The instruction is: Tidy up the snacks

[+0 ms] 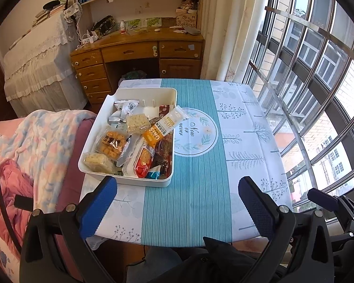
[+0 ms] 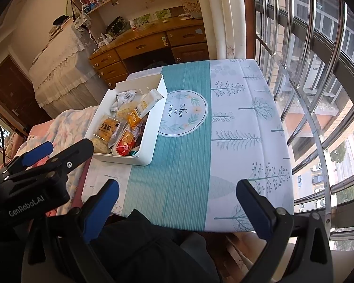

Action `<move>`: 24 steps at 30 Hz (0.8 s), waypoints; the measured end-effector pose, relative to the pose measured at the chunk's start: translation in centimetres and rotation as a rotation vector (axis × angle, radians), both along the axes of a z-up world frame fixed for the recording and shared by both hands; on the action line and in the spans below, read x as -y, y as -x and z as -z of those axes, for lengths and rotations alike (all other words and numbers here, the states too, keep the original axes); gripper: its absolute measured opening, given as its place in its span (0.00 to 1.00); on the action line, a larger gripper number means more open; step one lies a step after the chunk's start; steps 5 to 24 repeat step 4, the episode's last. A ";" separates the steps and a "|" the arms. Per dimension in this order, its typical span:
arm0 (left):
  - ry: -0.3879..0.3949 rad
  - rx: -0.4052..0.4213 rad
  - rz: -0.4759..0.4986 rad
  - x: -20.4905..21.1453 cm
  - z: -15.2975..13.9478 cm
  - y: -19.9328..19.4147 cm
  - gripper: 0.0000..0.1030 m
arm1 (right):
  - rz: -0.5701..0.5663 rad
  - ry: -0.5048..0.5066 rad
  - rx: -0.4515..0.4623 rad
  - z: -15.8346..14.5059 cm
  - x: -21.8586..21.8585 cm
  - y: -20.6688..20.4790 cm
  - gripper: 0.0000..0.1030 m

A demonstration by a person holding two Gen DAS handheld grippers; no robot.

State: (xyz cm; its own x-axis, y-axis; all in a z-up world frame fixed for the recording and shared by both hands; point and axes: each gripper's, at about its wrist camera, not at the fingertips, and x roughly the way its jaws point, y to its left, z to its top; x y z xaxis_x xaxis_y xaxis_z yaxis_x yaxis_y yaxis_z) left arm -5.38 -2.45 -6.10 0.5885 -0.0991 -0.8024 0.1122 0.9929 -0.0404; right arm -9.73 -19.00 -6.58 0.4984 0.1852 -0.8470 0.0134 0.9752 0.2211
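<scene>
Snack bin on a patterned tablecloth, both grippers spread wide and empty

Left wrist view: the left gripper [image 1: 177, 202] is held wide open at lower frame; a glossy white rectangular bin [image 1: 151, 92] of crinkled wrapped snacks [image 1: 129, 141] is seen centre-left. Right wrist view: the right gripper [image 2: 177, 202] is likewise spread, holding nothing, with the bin [image 2: 151, 141] at centre-left on the striped tablecloth [image 2: 184, 160].

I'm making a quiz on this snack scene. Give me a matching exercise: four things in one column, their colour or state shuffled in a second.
Things:
1. bin
2. left tool
3. oat bar packet
4. tablecloth centre stripe

Colour or state:
A. teal
B. open and empty
C. white, holding snacks
D. orange and cream, leaning on the bin's rim

Pairs: 1-C, 2-B, 3-D, 4-A
</scene>
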 end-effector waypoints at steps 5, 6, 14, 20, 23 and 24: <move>-0.001 -0.005 0.000 0.1 0.1 -0.1 0.99 | 0.000 -0.002 -0.002 0.0 0.1 -0.1 0.97; -0.001 -0.005 0.000 0.1 0.1 -0.1 0.99 | 0.000 -0.002 -0.002 0.0 0.1 -0.1 0.97; -0.001 -0.005 0.000 0.1 0.1 -0.1 0.99 | 0.000 -0.002 -0.002 0.0 0.1 -0.1 0.97; -0.001 -0.005 0.000 0.1 0.1 -0.1 0.99 | 0.000 -0.002 -0.002 0.0 0.1 -0.1 0.97; -0.001 -0.005 0.000 0.1 0.1 -0.1 0.99 | 0.000 -0.002 -0.002 0.0 0.1 -0.1 0.97; -0.001 -0.005 0.000 0.1 0.1 -0.1 0.99 | 0.000 -0.002 -0.002 0.0 0.1 -0.1 0.97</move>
